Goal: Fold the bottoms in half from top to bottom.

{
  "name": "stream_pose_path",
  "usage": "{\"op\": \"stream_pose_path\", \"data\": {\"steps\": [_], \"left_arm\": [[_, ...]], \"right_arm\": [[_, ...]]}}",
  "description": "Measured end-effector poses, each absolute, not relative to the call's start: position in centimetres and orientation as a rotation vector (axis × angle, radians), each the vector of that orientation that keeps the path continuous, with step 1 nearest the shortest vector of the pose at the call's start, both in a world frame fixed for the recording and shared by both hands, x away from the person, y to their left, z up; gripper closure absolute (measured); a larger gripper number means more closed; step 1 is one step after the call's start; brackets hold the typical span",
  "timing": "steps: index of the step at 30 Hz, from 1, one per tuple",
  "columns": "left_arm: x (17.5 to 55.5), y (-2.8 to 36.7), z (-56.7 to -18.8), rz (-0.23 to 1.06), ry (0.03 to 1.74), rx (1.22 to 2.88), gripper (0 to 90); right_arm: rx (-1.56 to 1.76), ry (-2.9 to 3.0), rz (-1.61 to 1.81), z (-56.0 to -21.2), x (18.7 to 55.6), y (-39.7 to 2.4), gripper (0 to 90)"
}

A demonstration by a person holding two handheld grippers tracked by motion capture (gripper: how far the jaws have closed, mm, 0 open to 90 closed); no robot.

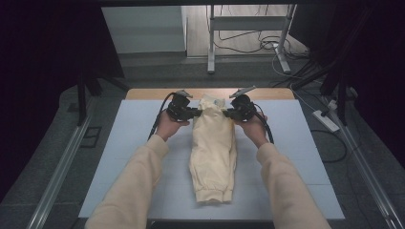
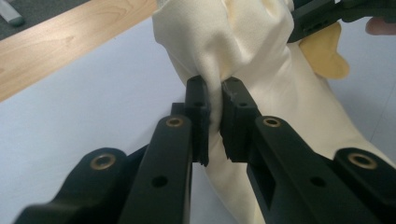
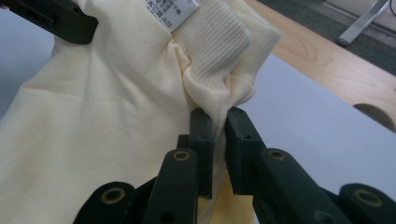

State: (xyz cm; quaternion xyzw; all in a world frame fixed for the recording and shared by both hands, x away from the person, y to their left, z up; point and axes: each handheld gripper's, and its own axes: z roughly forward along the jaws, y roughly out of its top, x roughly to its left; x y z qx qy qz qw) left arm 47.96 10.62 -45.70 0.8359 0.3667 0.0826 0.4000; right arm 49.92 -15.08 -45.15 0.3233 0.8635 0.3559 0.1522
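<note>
1. Two forearms in cream sleeves (image 1: 131, 191) enter from the near edge of the high view, one on each side of the garment.
2. Cream garment (image 1: 213, 152), folded into a long narrow shape, lies lengthwise down the middle of the white mat (image 1: 138, 157) that covers the worktop (image 1: 153, 94). Its ribbed cuffed end sits nearest the person, close to the mat's near edge; the collar end points away.
3. Far end of the garment is raised off the mat and bunched between the two hands; the near part rests flat.
4. Left tongs (image 2: 215, 100): jaws drawn together and clamped on a pinch of the garment's fabric at its left far corner. In the left gripper view the cloth gathers into folds right at the pads. Seen from above at (image 1: 195, 113).
5. Right tongs (image 3: 220, 122): jaws together, clamped on the fabric just below the ribbed collar band (image 3: 219, 44), at the right far corner. Seen from above at (image 1: 226, 113).
6. A white printed label (image 3: 170, 10) shows inside the collar, just beside the ribbing.
7. Both tongs point inward toward each other, level with one another, the garment's top spanning between them.
8. Beyond the mat, a strip of bare wood worktop runs along the far edge.
9. Farther off: grey floor, a metal stand (image 1: 210, 43) and loose cables (image 1: 258, 45).
</note>
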Motion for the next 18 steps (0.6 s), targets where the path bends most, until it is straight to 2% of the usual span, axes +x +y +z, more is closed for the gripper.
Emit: {"op": "stream_pose_path", "data": {"steps": [8,14,18], "left_arm": [[48.1,10.6,-45.2,0.227,0.921,2.105,81.6],[48.6,10.9,-42.8,0.28,0.904,2.078,81.6],[48.6,10.9,-42.7,0.276,0.901,2.089,81.6]], "right_arm": [[0.928,2.467,1.029,-44.9,49.9,-15.2,81.6],[0.888,2.418,1.041,-42.4,50.4,-15.1,81.6],[0.874,2.409,1.047,-41.8,50.2,-15.1,81.6]]}}
